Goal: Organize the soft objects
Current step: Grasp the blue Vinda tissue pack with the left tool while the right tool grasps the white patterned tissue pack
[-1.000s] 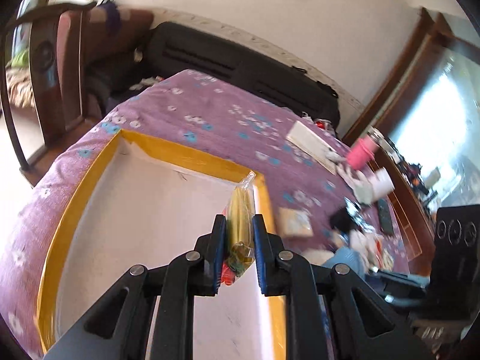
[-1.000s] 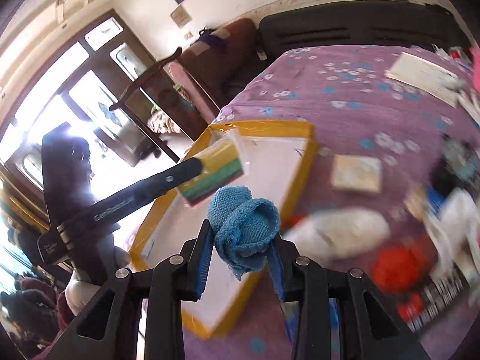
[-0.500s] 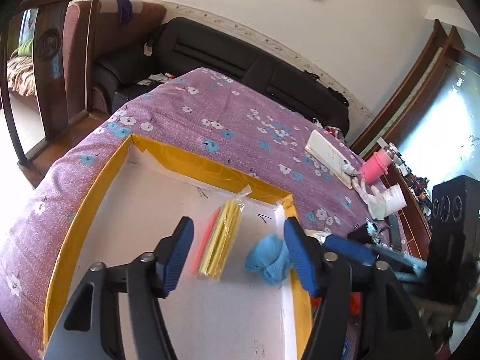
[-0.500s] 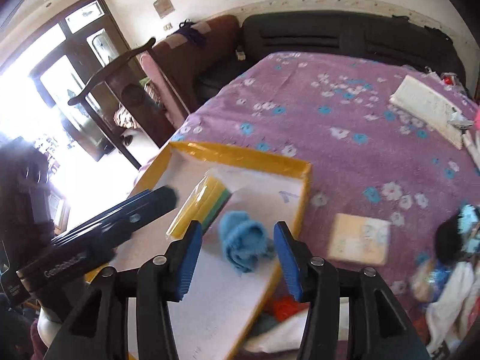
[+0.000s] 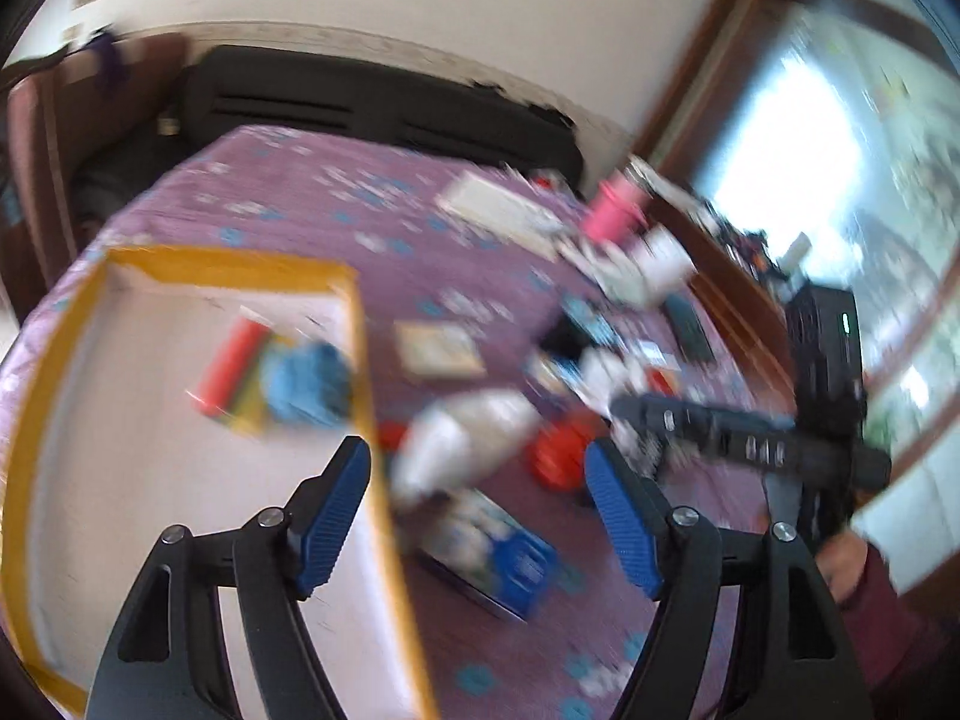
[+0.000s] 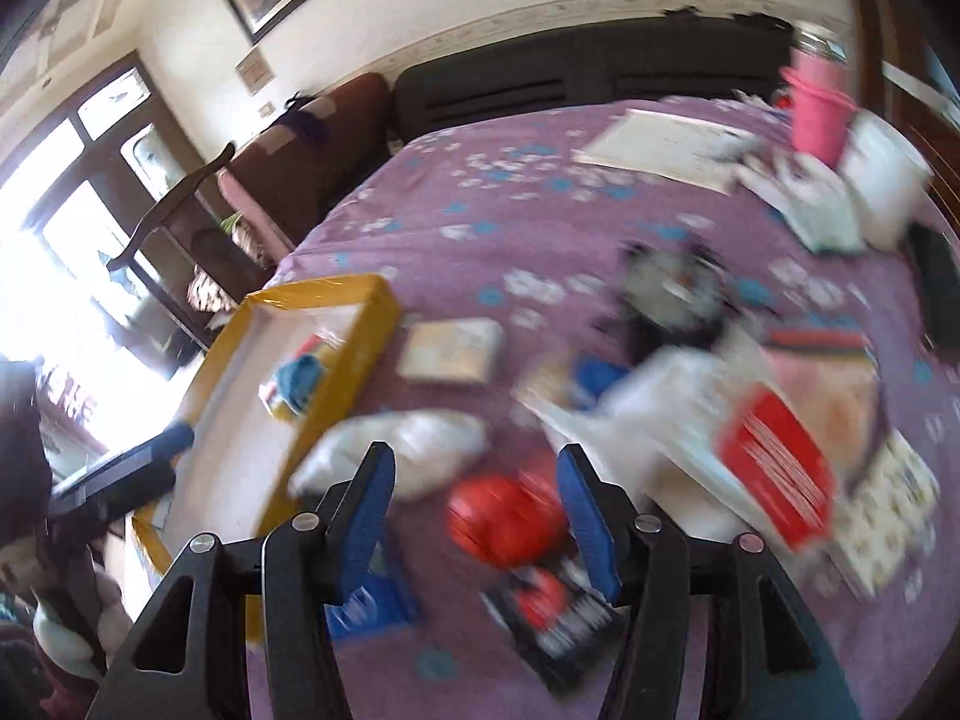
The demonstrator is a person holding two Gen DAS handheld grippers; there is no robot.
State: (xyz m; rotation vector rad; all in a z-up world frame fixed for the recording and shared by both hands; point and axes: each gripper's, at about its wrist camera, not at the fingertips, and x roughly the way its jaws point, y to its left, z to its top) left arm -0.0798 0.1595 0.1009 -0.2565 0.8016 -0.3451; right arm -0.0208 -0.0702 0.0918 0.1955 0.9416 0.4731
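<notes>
The left gripper (image 5: 477, 501) is standing spread and empty, its jaws having just been opening; the blue cloth (image 5: 309, 384) is lying in the yellow-rimmed tray (image 5: 234, 264). The right gripper (image 6: 474, 507), likewise just widened, is gaping over a red object (image 6: 507, 519), gripping nothing.

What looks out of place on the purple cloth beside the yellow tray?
Loose items lie scattered in a heap beside the yellow tray: a white bundle, a red ball and packets. Only the blue cloth and a coloured pack are inside.
</notes>
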